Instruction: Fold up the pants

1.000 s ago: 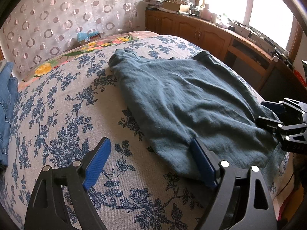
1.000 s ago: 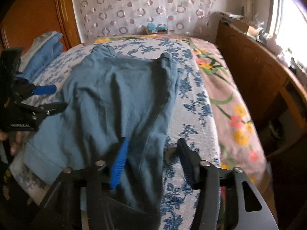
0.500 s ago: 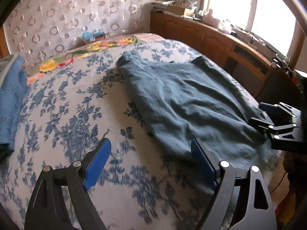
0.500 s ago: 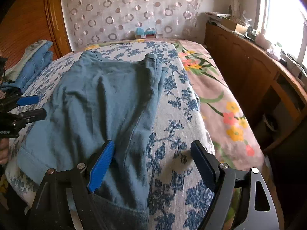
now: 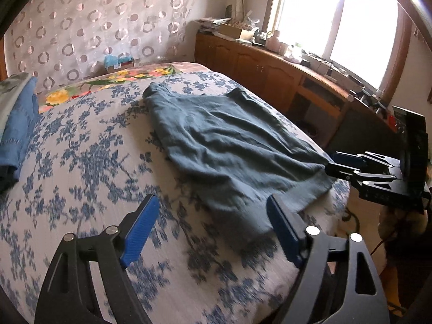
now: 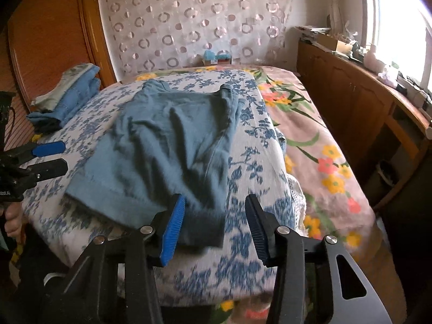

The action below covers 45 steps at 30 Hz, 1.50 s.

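Blue-grey pants (image 5: pixel 229 148) lie spread flat on the flowered bedspread (image 5: pixel 81 162), waist far, hems near. My left gripper (image 5: pixel 212 202) hovers over the near bed edge; its jaws stand wide and are closing slightly, with the hem corner just by the right pad (image 5: pixel 283 232) and nothing pinched. In the right wrist view my right gripper (image 6: pixel 215 199) hangs over the right leg's hem of the pants (image 6: pixel 167 148). Its jaws are closing with the hem below the gap, and the pads do not press on it. Each gripper shows in the other's view: right (image 5: pixel 343 166), left (image 6: pixel 54 158).
A stack of folded blue clothes (image 6: pixel 70 94) sits at the bed's far left corner. A pink flowered blanket (image 6: pixel 324 148) covers the right side. Wooden cabinets (image 6: pixel 351 94) run under the window, beside a narrow floor gap. A person's hand (image 6: pixel 12 221) holds the left gripper.
Both grippers have drawn back towards the near bed edge, away from the pants. The right jaws spread wide, then narrowed; the cloth lies flatter and free of them.
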### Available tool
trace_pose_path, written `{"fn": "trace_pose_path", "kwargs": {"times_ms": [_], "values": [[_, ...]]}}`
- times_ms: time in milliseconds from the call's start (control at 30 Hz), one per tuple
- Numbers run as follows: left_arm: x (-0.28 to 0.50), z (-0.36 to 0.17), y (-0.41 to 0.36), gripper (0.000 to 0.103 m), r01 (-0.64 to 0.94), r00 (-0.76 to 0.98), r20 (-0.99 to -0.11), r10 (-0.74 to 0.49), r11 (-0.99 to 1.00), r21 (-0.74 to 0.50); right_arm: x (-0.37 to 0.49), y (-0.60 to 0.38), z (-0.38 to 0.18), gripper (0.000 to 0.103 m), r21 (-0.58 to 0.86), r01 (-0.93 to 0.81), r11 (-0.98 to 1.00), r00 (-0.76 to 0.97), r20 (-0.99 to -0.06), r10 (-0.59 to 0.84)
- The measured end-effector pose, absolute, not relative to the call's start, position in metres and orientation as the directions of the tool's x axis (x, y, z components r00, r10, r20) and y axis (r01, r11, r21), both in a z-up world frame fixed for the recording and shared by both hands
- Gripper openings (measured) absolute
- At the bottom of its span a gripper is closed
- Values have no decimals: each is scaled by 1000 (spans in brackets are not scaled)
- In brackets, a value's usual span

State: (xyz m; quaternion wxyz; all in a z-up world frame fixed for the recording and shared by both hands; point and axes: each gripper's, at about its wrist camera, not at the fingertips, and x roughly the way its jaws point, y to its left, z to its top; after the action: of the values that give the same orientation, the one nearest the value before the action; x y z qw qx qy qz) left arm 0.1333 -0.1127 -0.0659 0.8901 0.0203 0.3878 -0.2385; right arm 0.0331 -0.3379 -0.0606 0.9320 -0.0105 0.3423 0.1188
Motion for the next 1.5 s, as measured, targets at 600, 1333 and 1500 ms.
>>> {"fn": "trace_pose_path", "kwargs": {"times_ms": [600,1333,1500], "values": [[120,-76,-127,63,465,545,-729,-414,873,-148,15,-352,-66,29,154,-247,957,725,-625,287],[121,-88,-129,22,473,521,-734,-436,863,-177,6,-339,-53,10,162,-311,937,734,-585,345],[123,-93,-131,22,465,511,-747,-426,867,-177,12,-341,-64,10,147,-267,952,725,-620,299]]}}
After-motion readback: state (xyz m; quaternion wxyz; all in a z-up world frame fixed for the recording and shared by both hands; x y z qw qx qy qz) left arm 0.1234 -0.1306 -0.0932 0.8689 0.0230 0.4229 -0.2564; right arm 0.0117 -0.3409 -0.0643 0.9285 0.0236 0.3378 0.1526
